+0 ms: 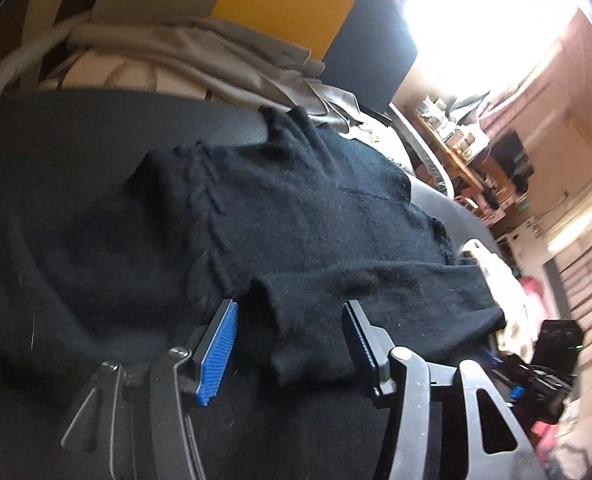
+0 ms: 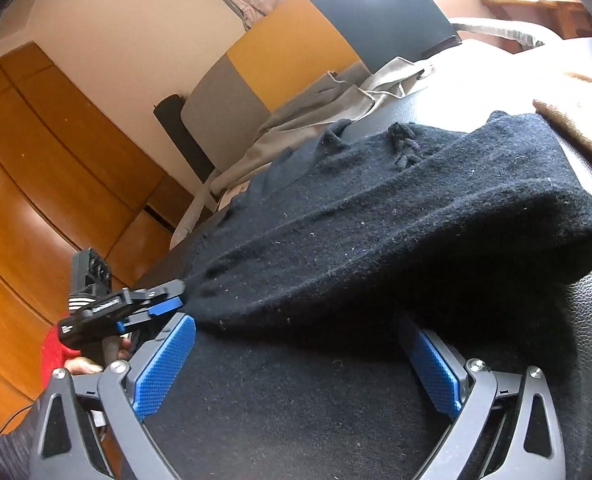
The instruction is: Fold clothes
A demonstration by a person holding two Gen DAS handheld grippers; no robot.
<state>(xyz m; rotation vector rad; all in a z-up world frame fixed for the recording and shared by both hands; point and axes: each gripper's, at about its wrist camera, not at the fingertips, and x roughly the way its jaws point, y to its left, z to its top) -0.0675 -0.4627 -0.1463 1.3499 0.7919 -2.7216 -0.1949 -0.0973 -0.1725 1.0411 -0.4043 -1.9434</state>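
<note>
Soft, limp black knit sweater (image 1: 296,216): left gripper (image 1: 292,332) jaws released astride its six-o'clock hem; right gripper (image 2: 296,364) likewise released.

Both grippers are showing dark grey metal linkage arms with triangular cut-outs and silver pivot screws. The left gripper (image 1: 292,336) is wearing ribbed blue pads (image 1: 218,354); the right gripper (image 2: 296,368) is wearing dimpled blue pads (image 2: 164,368). Behind the left tool, a hand (image 2: 82,364) and red sleeve (image 2: 54,350) are showing.
</note>
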